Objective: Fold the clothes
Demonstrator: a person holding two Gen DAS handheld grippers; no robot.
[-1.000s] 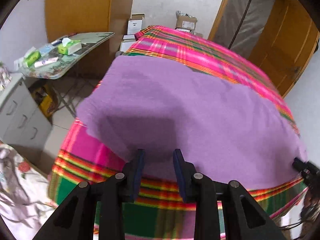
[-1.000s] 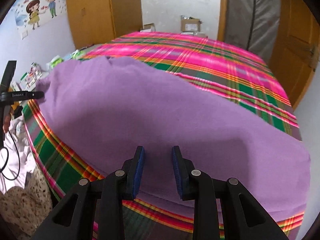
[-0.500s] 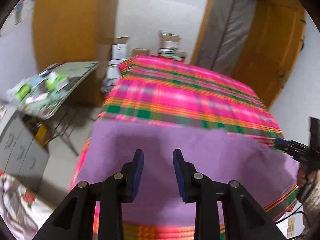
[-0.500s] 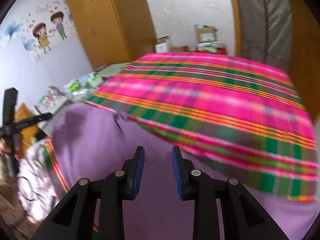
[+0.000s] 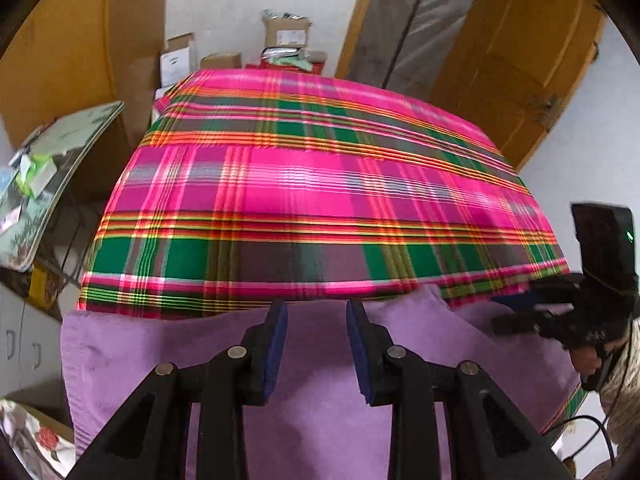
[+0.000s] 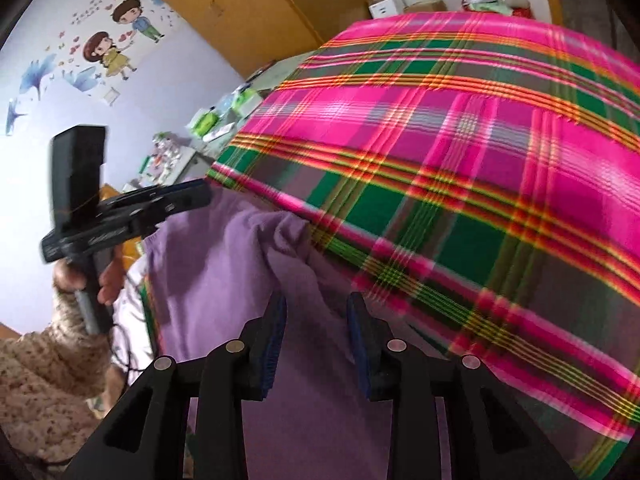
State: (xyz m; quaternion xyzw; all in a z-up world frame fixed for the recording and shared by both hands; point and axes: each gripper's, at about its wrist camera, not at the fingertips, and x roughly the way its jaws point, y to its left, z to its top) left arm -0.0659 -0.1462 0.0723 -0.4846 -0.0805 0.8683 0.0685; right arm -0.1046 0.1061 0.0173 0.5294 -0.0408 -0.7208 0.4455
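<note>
A purple cloth [image 5: 120,360] lies on the near part of a bed with a pink and green plaid cover [image 5: 304,184]. Its far edge runs just past my fingertips. My left gripper [image 5: 316,308] hovers over it, jaws apart, nothing pinched. In the right wrist view the cloth [image 6: 224,272] is bunched at its far edge. My right gripper [image 6: 316,300] has its jaws closing slightly. A ridge of cloth runs into the gap, and the pads do not press it. Each gripper shows in the other's view: the right [image 5: 500,320], the left [image 6: 202,196] at the cloth's corner.
A person's hand [image 6: 108,280] and knitted sleeve [image 6: 40,380] hold the left gripper. A cluttered side table [image 5: 48,172] and grey drawers [image 5: 20,340] stand left of the bed. Cardboard boxes [image 5: 284,32], a wardrobe [image 5: 80,60] and a wooden door [image 5: 512,60] are behind it.
The cloth reached far up the bed; now its far edge sits at my fingertips and far more plaid shows. Both views tilted up, and the right one swung left onto the other gripper.
</note>
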